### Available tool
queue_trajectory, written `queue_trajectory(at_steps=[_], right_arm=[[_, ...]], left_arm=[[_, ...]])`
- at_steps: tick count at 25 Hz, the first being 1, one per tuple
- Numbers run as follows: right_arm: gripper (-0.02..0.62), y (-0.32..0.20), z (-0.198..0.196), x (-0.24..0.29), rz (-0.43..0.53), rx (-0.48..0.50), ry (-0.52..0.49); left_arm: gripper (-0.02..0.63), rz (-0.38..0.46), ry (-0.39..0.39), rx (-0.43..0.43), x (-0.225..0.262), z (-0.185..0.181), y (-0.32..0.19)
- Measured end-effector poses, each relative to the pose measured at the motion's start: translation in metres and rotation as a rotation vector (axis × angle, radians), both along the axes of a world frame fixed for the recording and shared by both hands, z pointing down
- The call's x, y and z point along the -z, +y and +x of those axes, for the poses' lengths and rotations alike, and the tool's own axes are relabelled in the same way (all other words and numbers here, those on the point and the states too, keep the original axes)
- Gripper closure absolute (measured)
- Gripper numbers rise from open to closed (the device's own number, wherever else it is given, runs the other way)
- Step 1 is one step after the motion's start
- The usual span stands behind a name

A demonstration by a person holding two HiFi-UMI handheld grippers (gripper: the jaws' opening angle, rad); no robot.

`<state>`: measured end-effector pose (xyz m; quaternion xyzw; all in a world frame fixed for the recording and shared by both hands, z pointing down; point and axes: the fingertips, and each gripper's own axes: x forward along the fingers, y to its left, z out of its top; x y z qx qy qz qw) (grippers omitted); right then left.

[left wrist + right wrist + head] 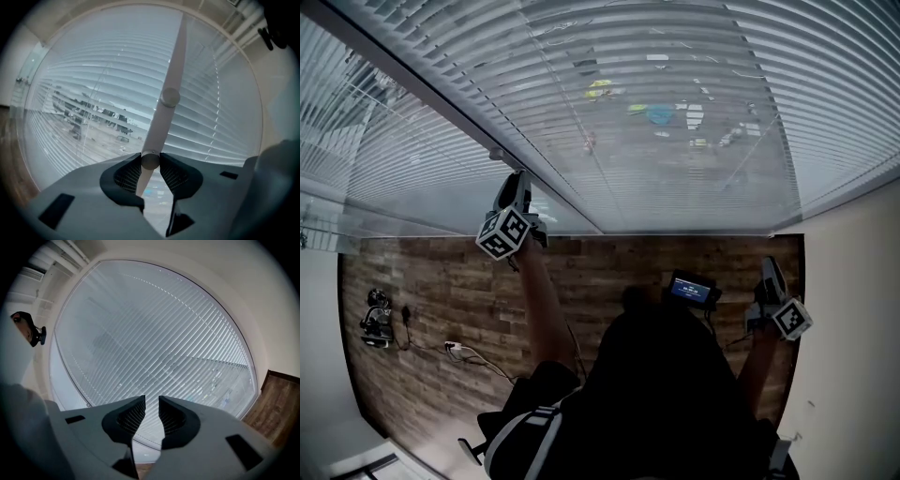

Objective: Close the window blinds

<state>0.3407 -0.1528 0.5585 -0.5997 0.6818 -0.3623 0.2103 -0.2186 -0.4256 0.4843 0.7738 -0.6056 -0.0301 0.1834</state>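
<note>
White slatted blinds (675, 112) cover the wide window, and the street still shows through the slats. In the left gripper view the blinds' pale tilt wand (169, 84) hangs slanted in front of the slats (93, 93). Its lower end sits between the pads of my left gripper (150, 161), which is shut on it. In the head view that gripper (517, 180) is raised at the window's left part, beside a dark frame bar. My right gripper (769, 267) is held lower at the right. Its jaws (152, 404) stand slightly apart with nothing between them and face the blinds (154, 343).
A dark frame bar (441, 103) splits the window at the left. Below the window runs a wooden floor (441, 281) with cables and a small device (377, 319) at the left. A pale wall (853, 309) bounds the right side. A small screen (691, 289) sits on my chest.
</note>
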Motion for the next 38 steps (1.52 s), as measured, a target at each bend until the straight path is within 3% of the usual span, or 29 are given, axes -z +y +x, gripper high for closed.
queue_trajectory(at_steps=[3, 8, 13, 17, 19, 21, 23, 25, 29, 31, 32, 34, 35, 38], right_arm=[[0.502, -0.003, -0.002, 0.003, 0.005, 0.009, 0.006], [0.502, -0.006, -0.004, 0.007, 0.001, 0.016, 0.014], [0.502, -0.004, -0.002, 0.001, 0.012, 0.024, 0.010], [0.502, -0.001, -0.002, -0.001, 0.012, 0.019, 0.000], [0.502, 0.000, -0.003, -0.001, 0.015, 0.018, -0.002], [0.502, -0.001, -0.002, -0.002, 0.010, 0.015, 0.000], [0.502, -0.003, -0.002, -0.002, 0.003, 0.016, -0.003], [0.502, -0.002, 0.001, -0.001, -0.007, 0.014, 0.012], [0.502, 0.003, 0.006, -0.004, -0.005, 0.002, 0.006], [0.502, 0.000, 0.002, 0.003, 0.000, 0.005, 0.002], [0.502, -0.002, 0.000, 0.009, 0.000, 0.006, 0.001], [0.502, -0.005, -0.005, 0.020, -0.002, 0.006, 0.007], [0.502, -0.005, -0.004, 0.022, -0.005, 0.004, 0.009], [0.502, -0.001, 0.003, 0.013, 0.000, 0.002, 0.003]], left_arm=[[0.471, -0.007, 0.179, -0.024, 0.000, 0.002, -0.002], [0.471, -0.016, 0.311, -0.038, 0.002, 0.002, -0.003], [0.471, -0.014, 0.606, -0.058, -0.005, 0.003, -0.001], [0.471, 0.002, 0.794, -0.084, -0.005, 0.005, -0.001], [0.468, 0.020, 0.850, -0.089, -0.006, 0.003, 0.002], [0.445, 0.045, 0.811, -0.085, -0.006, -0.001, 0.007], [0.434, 0.068, 0.684, -0.066, -0.002, -0.006, 0.012], [0.427, 0.075, 0.439, -0.047, 0.000, -0.006, 0.013], [0.414, 0.057, -0.189, -0.037, 0.001, 0.012, 0.006], [0.414, 0.034, -0.363, -0.026, 0.006, 0.013, 0.001], [0.414, 0.024, -0.395, -0.016, 0.010, 0.010, -0.002], [0.436, 0.010, -0.360, 0.005, 0.019, 0.000, -0.006], [0.470, 0.005, -0.311, 0.013, 0.020, -0.005, -0.006], [0.470, -0.005, -0.145, 0.021, 0.014, -0.006, -0.004]])
